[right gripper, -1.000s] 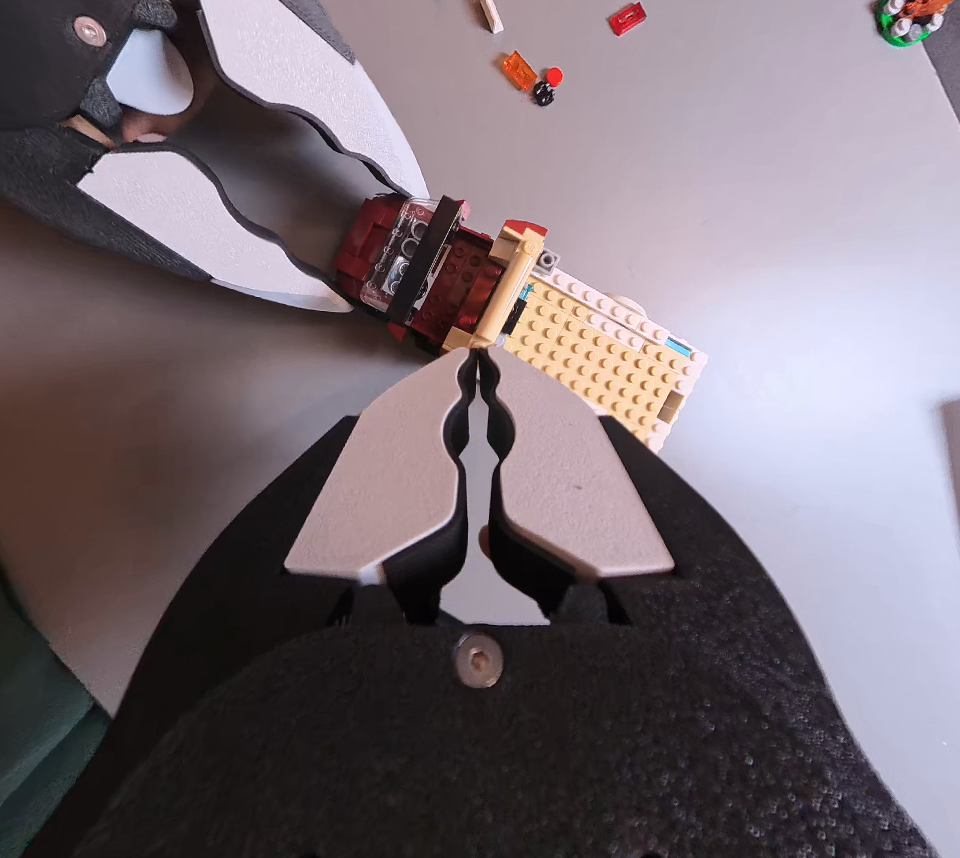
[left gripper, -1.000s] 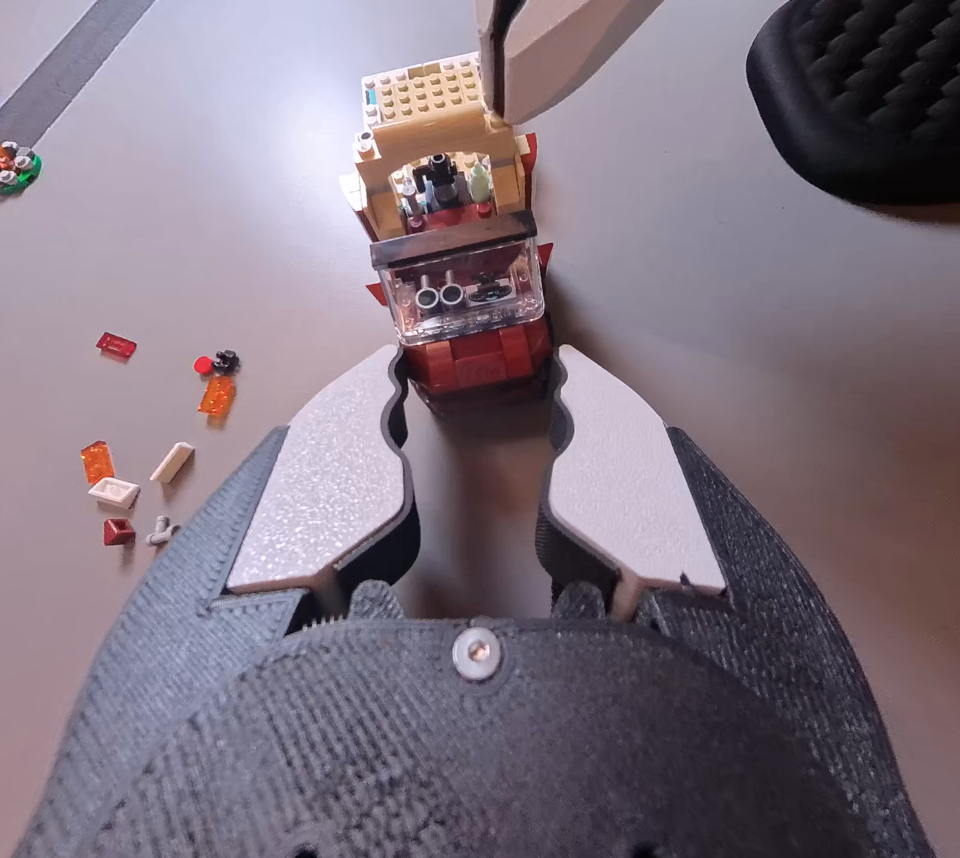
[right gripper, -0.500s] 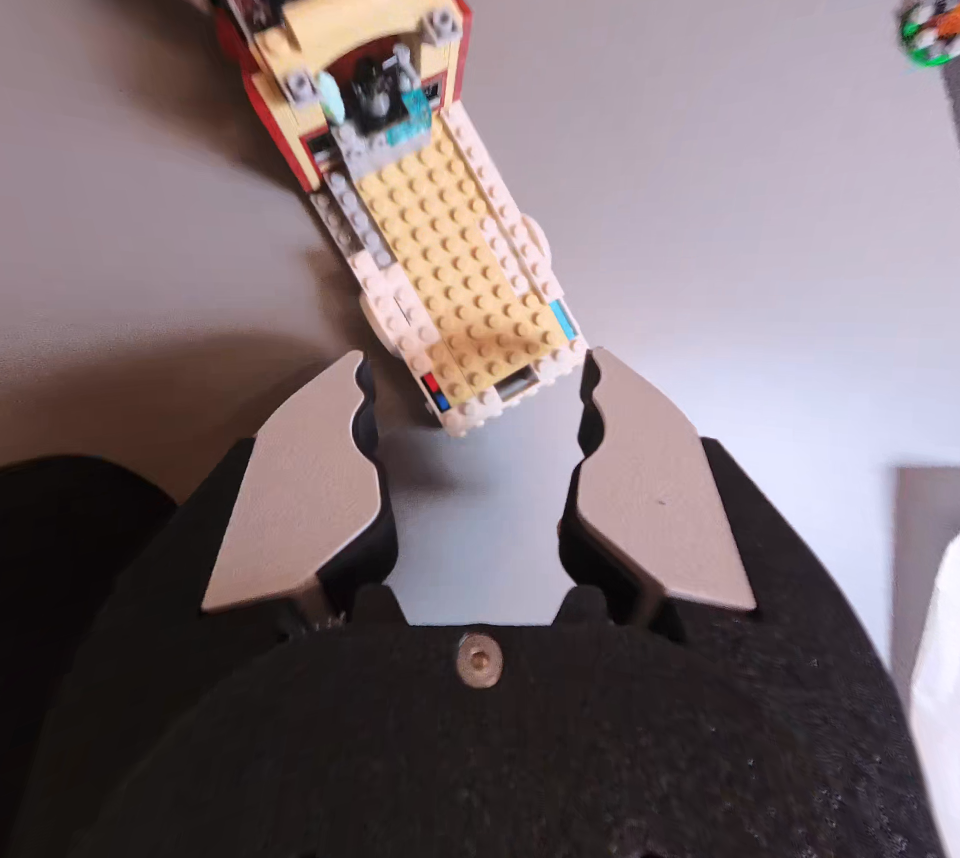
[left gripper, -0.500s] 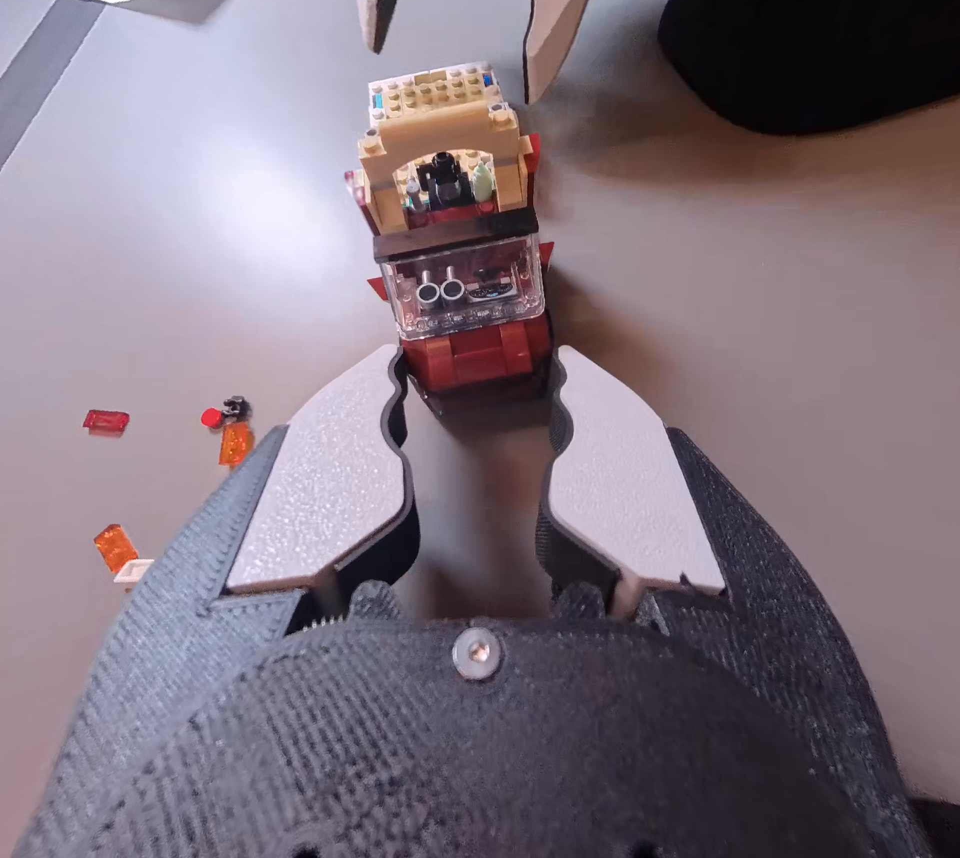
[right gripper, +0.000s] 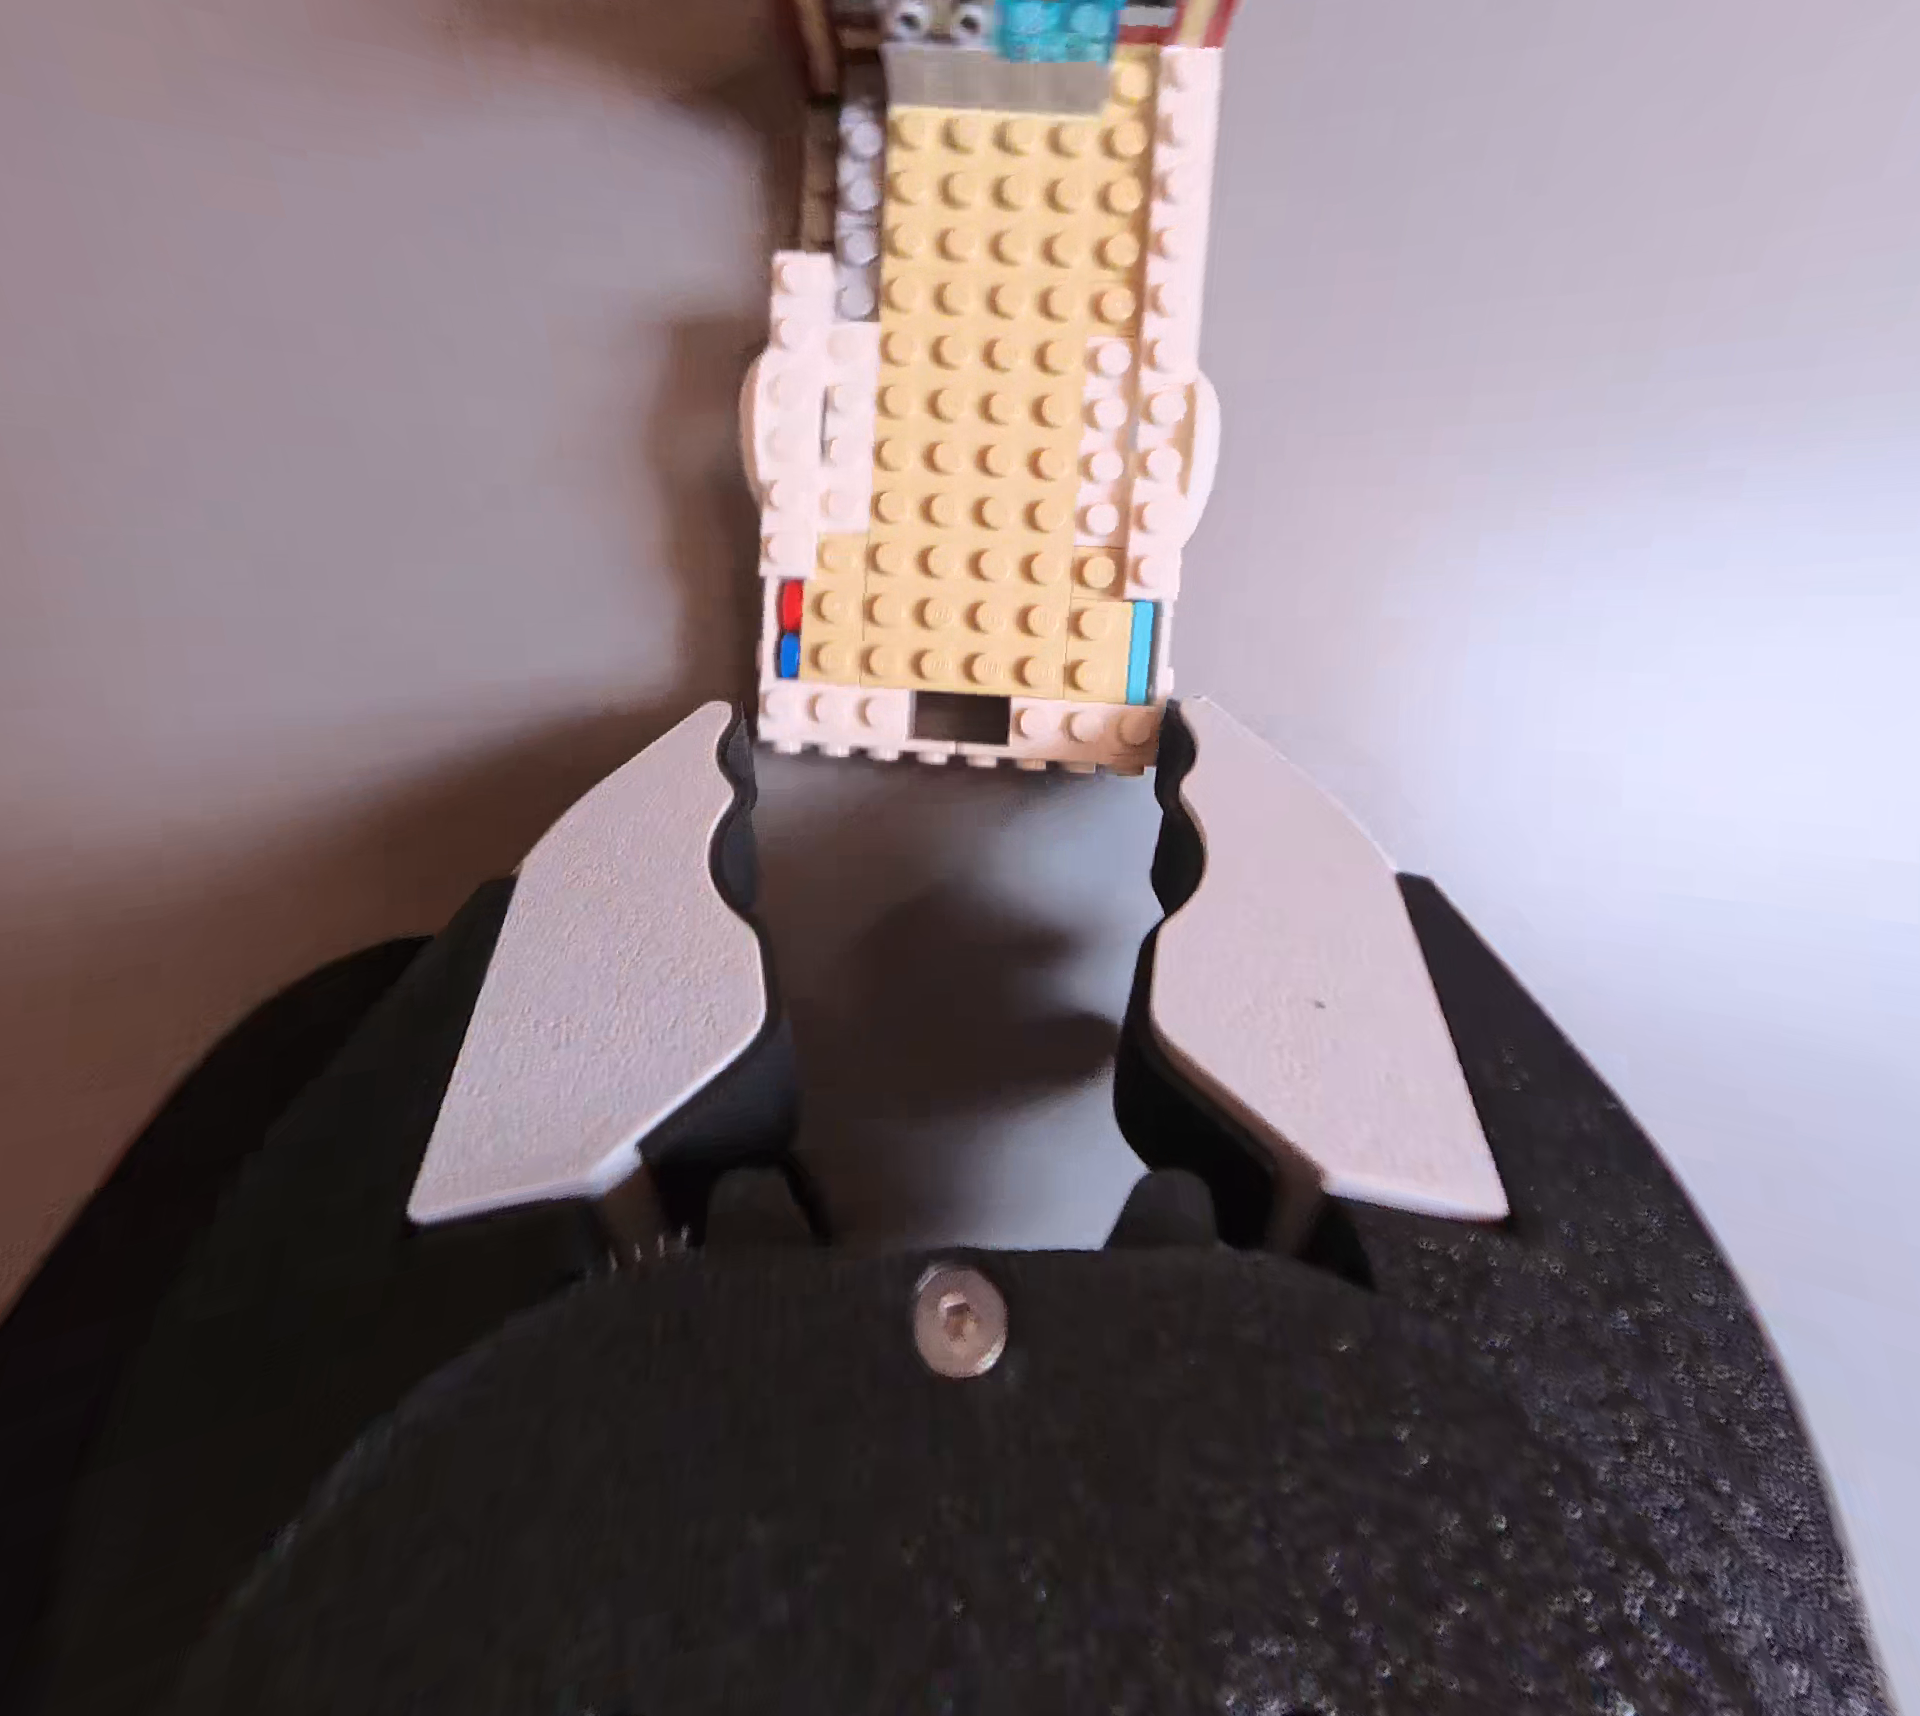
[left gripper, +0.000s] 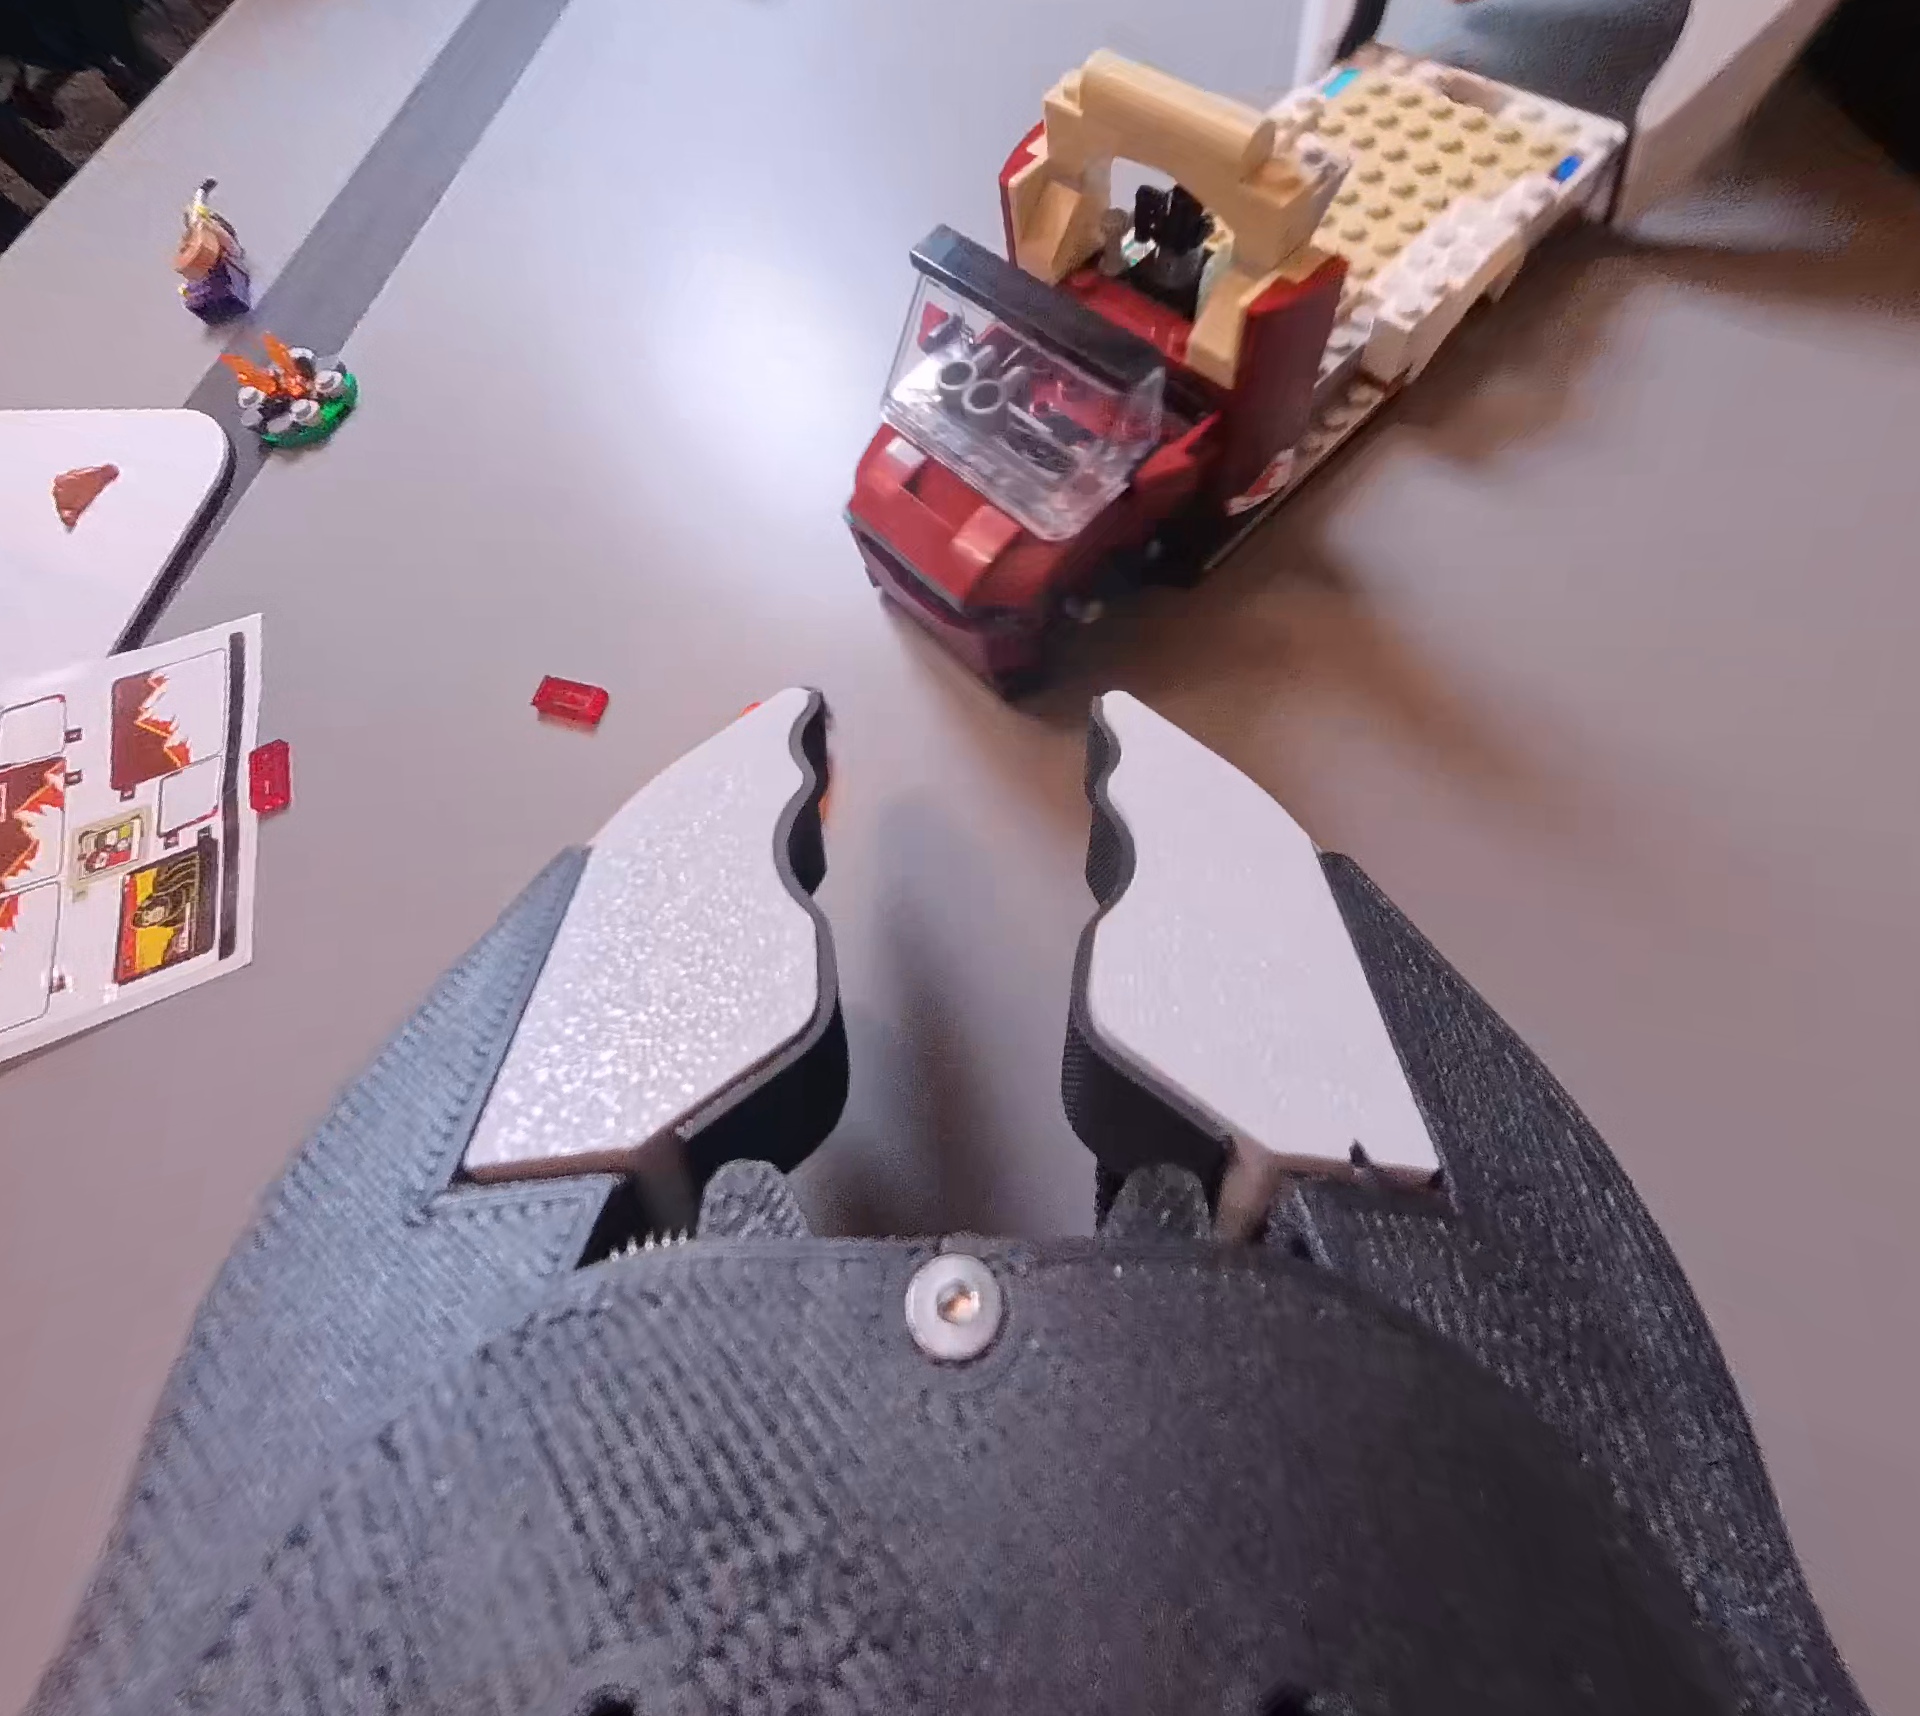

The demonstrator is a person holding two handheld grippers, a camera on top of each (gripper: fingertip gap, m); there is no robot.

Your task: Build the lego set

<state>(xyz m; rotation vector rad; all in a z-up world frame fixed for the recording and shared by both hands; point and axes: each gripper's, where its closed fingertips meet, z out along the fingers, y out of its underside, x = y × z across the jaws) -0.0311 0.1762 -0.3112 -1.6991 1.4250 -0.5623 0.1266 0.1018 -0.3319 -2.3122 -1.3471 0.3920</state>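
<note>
While I am looking along the left claw (left gripper: 954,716), its fingers are standing apart and holding nothing, hovering over the grey tabletop (left gripper: 644,232) just short of the lego truck (left gripper: 1174,409). A red transparent tile (left gripper: 568,696) is lying left of the fingertips, with a sticker sheet (left gripper: 125,825) and a small campfire build (left gripper: 294,393) farther left. Beyond the truck, the right claw (left gripper: 1496,45) is straddling its tan bed.

From the right wrist view, I am seeing the right claw (right gripper: 954,721) spread wide, its tips flanking the rear corners of the truck's bed (right gripper: 997,419); whether they are touching it I cannot tell.
</note>
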